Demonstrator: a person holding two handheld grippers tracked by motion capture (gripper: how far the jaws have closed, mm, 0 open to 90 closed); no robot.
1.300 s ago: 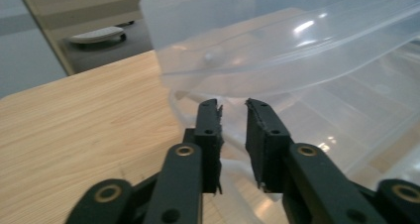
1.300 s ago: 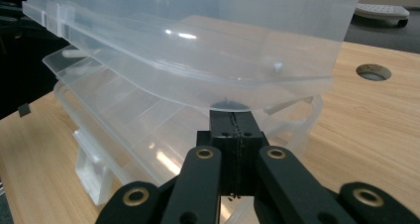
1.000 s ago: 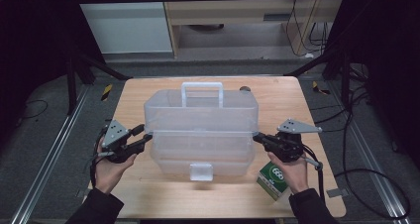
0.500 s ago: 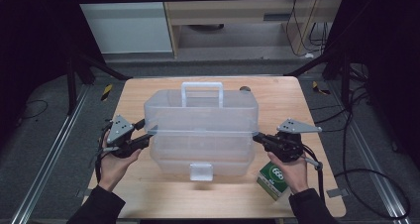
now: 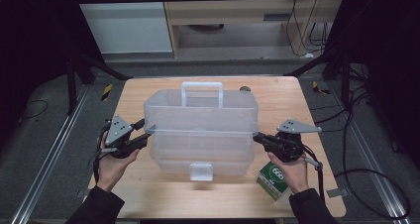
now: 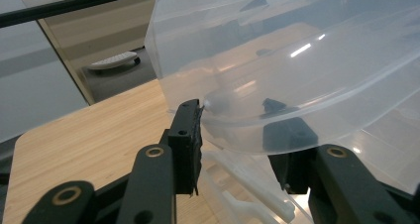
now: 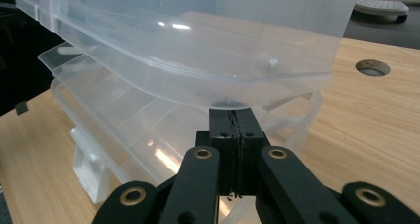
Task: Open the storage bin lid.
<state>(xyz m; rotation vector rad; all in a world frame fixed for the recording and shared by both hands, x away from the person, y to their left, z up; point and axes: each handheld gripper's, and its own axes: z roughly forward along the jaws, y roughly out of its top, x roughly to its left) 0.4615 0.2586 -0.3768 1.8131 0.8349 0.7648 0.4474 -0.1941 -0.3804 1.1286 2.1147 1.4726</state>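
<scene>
The clear box (image 5: 200, 130) is sitting mid-desk; the left gripper (image 5: 143, 134) fingers are gaping around its lid rim, while the right gripper (image 5: 256, 137), fingers pressed together, is propping the rim's other end, probably to lift the lid evenly

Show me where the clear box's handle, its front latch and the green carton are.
Handle (image 5: 201, 85), high view, on its top bar.
Front latch (image 5: 201, 171), high view, middle of the white tab.
Green carton (image 5: 274, 178), high view, its printed green face beside the right hand.
</scene>
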